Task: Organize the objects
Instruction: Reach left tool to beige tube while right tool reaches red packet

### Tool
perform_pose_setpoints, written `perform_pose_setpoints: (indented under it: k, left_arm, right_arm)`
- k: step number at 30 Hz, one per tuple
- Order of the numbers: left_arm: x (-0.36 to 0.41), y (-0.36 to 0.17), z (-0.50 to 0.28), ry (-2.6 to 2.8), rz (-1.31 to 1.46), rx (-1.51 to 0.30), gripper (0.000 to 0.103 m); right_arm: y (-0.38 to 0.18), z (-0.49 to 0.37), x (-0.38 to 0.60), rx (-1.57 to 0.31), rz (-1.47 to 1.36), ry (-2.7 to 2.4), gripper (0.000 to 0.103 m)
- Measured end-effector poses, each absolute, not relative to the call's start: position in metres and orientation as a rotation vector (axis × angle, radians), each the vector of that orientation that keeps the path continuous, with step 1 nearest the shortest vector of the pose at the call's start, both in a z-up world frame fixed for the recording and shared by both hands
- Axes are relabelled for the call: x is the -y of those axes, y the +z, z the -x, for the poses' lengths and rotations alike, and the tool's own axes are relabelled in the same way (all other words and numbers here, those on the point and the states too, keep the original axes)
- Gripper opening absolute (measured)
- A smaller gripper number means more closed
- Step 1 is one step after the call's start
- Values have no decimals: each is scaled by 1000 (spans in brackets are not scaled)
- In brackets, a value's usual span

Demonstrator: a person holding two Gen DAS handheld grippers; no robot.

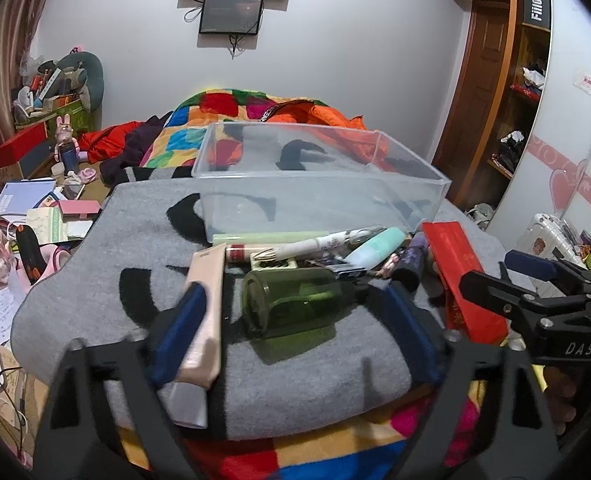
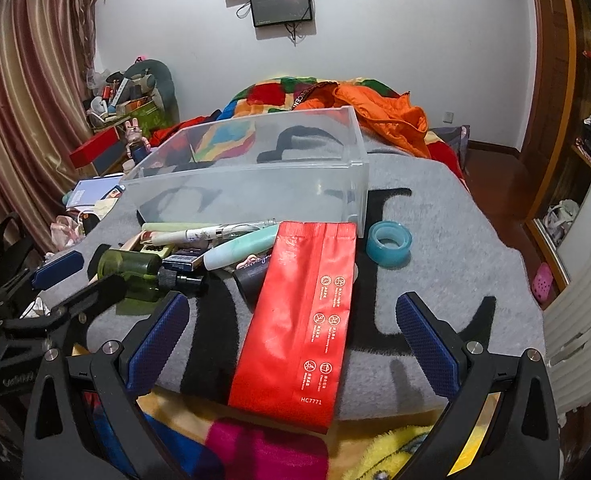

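A clear plastic bin [image 1: 423, 172] [image 2: 355, 160] stands empty on a grey blanket [image 1: 95, 280] [image 2: 455, 240]. In front of it lie a green bottle [image 1: 295, 300] [image 2: 131, 266], a beige tube [image 1: 205, 312], a white pen [image 1: 315, 245] [image 2: 199, 234], a mint tube [image 1: 375, 250] [image 2: 243, 249], a red packet [image 1: 467, 276] [image 2: 299, 320] and a blue tape roll [image 2: 389, 244]. My left gripper [image 1: 295, 328] is open around the green bottle and the beige tube. My right gripper [image 2: 291, 340] is open, its fingers either side of the red packet; it also shows in the left wrist view [image 1: 499, 276].
The blanket lies on a bed with a bright patchwork cover [image 1: 231, 108] and an orange jacket [image 2: 387, 116]. A cluttered desk with books and boxes [image 1: 35, 200] is at the left. A wardrobe [image 1: 507, 100] stands at the right.
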State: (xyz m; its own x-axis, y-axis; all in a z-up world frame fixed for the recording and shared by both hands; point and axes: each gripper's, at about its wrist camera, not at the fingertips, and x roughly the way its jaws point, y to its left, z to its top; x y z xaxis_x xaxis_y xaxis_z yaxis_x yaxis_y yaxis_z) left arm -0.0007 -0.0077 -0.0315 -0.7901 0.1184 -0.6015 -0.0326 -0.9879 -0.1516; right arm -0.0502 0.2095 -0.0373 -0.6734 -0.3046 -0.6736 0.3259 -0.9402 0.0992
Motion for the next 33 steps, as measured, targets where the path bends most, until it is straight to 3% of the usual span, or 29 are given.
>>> perform_pose_setpoints:
  k: [10, 19, 22, 25, 31, 33]
  left_arm:
    - [39, -52, 14, 2863, 1098, 323, 84]
    - [47, -51, 14, 2878, 1110, 288, 84]
    - [61, -50, 10, 2892, 1122, 315, 84]
    - [72, -58, 8, 2890, 1189, 338, 84]
    - [66, -68, 0, 2889, 1233, 297, 84]
    - [60, -69, -1, 2891, 1223, 266, 81]
  right_arm:
    - [-55, 64, -209, -26, -1114, -2583, 103]
    - [-70, 75, -210, 28, -1178, -2535, 99]
    - [-70, 75, -208, 9, -1169, -2527, 93]
    - [-75, 77, -204, -10, -1190, -2509, 78]
    - [-77, 74, -204, -31, -1195, -2521, 73]
    - [-78, 74, -205, -37, -1193, -2531, 66]
